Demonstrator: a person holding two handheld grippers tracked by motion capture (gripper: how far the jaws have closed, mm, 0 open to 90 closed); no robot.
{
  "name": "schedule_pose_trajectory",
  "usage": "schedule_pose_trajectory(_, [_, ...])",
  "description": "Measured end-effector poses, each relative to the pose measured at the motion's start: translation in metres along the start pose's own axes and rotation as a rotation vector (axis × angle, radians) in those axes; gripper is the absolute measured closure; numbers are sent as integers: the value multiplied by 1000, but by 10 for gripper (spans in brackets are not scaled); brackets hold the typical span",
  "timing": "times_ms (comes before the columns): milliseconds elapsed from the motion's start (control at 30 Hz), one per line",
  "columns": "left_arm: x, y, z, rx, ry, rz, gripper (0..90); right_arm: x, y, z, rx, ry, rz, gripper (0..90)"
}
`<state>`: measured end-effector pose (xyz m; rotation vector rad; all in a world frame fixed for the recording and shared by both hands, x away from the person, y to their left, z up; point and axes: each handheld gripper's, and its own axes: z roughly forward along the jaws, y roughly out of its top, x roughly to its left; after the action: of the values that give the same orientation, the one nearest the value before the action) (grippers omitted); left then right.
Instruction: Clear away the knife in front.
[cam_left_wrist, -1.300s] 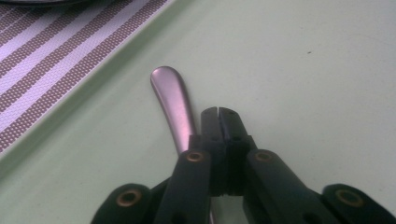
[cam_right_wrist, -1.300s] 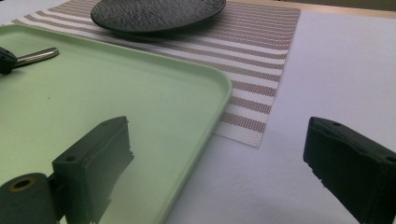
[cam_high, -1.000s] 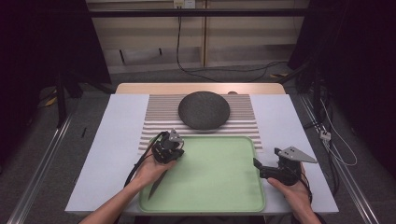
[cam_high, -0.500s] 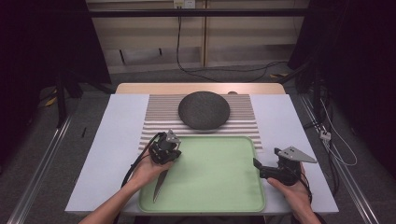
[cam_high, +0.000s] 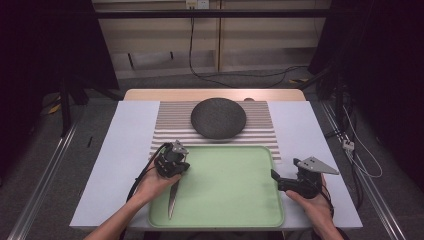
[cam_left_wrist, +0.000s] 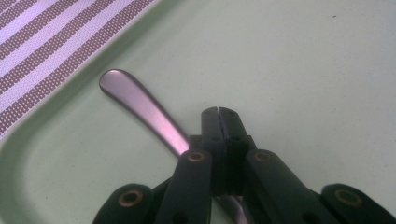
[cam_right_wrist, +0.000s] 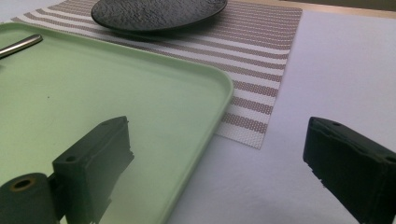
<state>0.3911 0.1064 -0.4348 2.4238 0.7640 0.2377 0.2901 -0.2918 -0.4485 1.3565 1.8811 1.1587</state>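
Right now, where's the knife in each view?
High view: knife lies lower left, near the tray's left edge.
Left gripper view: handle left of centre, running under the left gripper.
Right gripper view: one end at the top left edge.
Shared landmark: the green tray.

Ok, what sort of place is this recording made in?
Most likely a lab or studio recording bench, dressed as a dining setting. A table stands between dark curtains, with cables trailing over the floor behind. On it lie a striped placemat, a dark plate and a green tray.
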Motion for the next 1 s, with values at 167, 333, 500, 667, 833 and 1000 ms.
schedule_pose_trajectory(167, [2, -1, -2, 19, -3, -5, 900, 0, 0, 1, 3, 2, -2, 77])
schedule_pose_trajectory(333, [6, -3, -5, 24, -1, -11, 900, 0, 0, 1, 1, 3, -3, 78])
schedule_pose_trajectory(500, [8, -5, -6, 28, 1, -10, 900, 0, 0, 1, 1, 3, -4, 78])
schedule_pose_trajectory(667, [12, -9, -9, 31, 1, -10, 900, 0, 0, 1, -1, 1, -3, 78])
schedule_pose_trajectory(833, [16, -11, -12, 42, 1, -16, 900, 0, 1, 1, -4, -1, -3, 80])
schedule_pose_trajectory(1000, [17, -12, -13, 43, 6, -22, 900, 1, 1, 1, -3, -1, -4, 80])
